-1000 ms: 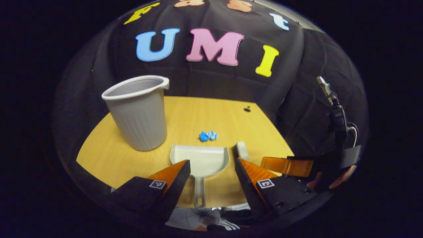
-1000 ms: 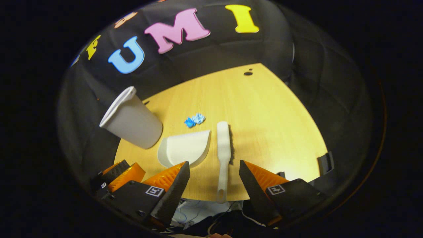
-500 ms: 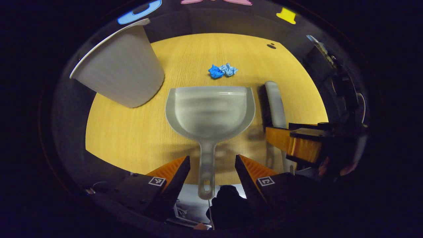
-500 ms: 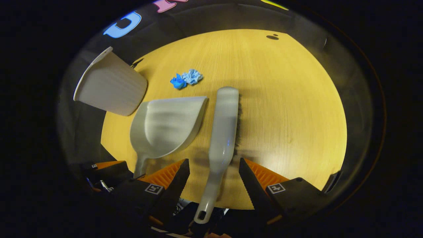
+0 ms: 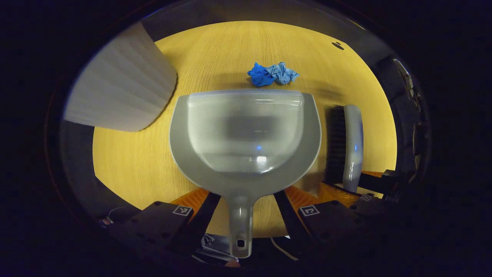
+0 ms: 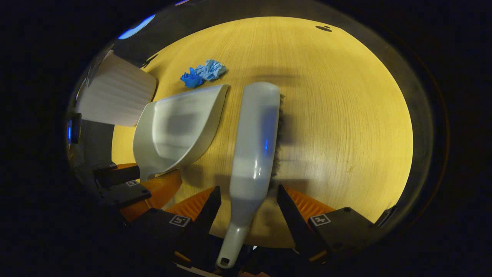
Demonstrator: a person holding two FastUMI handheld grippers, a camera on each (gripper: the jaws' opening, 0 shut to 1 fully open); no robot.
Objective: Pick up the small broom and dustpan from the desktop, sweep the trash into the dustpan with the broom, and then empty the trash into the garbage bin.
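- The dustpan (image 5: 246, 134) lies flat on the wooden desktop (image 5: 134, 161), its open mouth facing the far side and its handle pointing back over the near edge.
- The left gripper (image 5: 246, 204) sits low over that handle, its fingers spread apart on either side of it and not pressing on it.
- Just beyond the dustpan's front lip lies the trash (image 5: 272, 74), two crumpled scraps, one dark blue and one pale blue, touching each other.
- The garbage bin (image 5: 119, 96), pale with a ribbed wall, stands on the desktop to the left of the dustpan, near its rim.
- The small broom (image 6: 255, 142) lies on its side just to the right of the dustpan, bristles turned away from it, handle reaching over the near edge of the desktop.
- The right gripper (image 6: 248, 209) straddles the broom where its body narrows toward the handle; its fingers stand wide, with a gap on each side of the broom.
- In the right gripper view the left gripper shows at the lower left, by the dustpan's handle end.
- A small dark spot (image 6: 323, 28) marks the far part of the desktop.
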